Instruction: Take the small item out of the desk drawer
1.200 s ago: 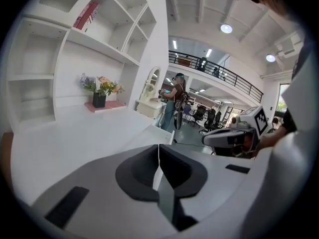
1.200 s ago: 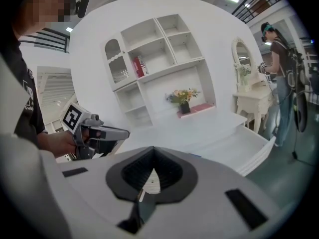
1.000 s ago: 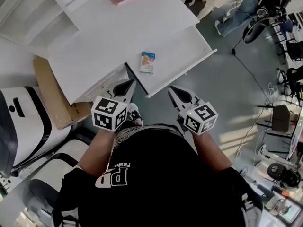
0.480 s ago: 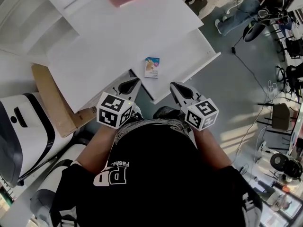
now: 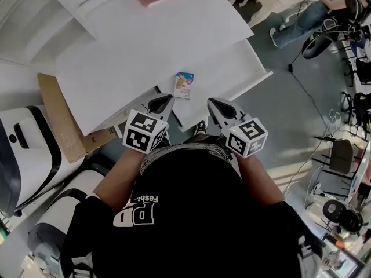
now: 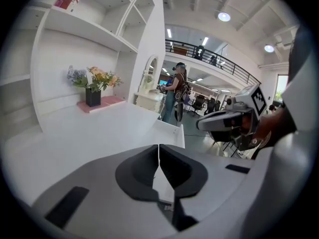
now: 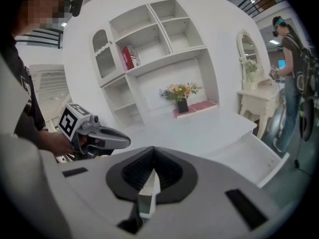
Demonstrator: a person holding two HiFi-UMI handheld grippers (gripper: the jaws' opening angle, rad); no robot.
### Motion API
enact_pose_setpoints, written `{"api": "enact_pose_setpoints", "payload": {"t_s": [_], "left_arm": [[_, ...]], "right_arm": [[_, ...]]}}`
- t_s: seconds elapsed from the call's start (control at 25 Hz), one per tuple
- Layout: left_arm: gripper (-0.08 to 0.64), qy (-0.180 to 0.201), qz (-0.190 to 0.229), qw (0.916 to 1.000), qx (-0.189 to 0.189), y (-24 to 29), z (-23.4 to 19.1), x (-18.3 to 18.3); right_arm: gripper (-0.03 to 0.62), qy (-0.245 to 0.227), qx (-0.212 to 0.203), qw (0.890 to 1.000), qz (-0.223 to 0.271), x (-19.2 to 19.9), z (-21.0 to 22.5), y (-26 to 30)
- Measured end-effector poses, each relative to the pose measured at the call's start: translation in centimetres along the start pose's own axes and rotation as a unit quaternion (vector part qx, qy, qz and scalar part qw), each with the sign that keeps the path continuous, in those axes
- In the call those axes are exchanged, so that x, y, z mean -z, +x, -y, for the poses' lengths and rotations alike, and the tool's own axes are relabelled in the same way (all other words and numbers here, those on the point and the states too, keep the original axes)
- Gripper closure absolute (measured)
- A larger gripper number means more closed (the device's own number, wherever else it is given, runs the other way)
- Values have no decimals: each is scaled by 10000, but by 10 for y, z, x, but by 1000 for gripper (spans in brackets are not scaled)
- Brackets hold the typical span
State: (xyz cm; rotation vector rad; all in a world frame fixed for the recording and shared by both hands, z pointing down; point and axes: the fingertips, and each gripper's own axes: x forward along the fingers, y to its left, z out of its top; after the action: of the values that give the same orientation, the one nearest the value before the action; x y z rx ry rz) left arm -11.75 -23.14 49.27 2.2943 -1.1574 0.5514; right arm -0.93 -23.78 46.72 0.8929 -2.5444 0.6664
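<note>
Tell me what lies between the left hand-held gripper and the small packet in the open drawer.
Nothing stands there: in the head view, only bare white floor of the drawer separates the left hand-held gripper from the small packet.

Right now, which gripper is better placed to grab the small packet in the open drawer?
Left, probably. The left gripper has its tip nearer the small packet, which lies at the drawer's near-left end; the right gripper sits farther off. Both are shut, so either must open first.
</note>
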Motion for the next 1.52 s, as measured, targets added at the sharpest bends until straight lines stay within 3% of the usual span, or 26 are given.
{"api": "enact_pose_setpoints", "payload": {"t_s": [0.48, 0.64, 0.76, 1.52], "left_arm": [[541, -397, -586, 9920, -1048, 88, -15, 34], [476, -510, -843, 9865, -1309, 116, -24, 46], [471, -665, -1052, 9810, -1491, 133, -33, 59], [274, -1283, -2195, 9454, -2038, 228, -74, 130]], "right_arm": [[583, -117, -641, 9971, -393, 8, 75, -7], [583, -46, -797, 9955, -505, 14, 97, -9], [583, -47, -910, 9940, -597, 18, 110, -10], [583, 206, -1037, 9900, -931, 40, 186, -9]]}}
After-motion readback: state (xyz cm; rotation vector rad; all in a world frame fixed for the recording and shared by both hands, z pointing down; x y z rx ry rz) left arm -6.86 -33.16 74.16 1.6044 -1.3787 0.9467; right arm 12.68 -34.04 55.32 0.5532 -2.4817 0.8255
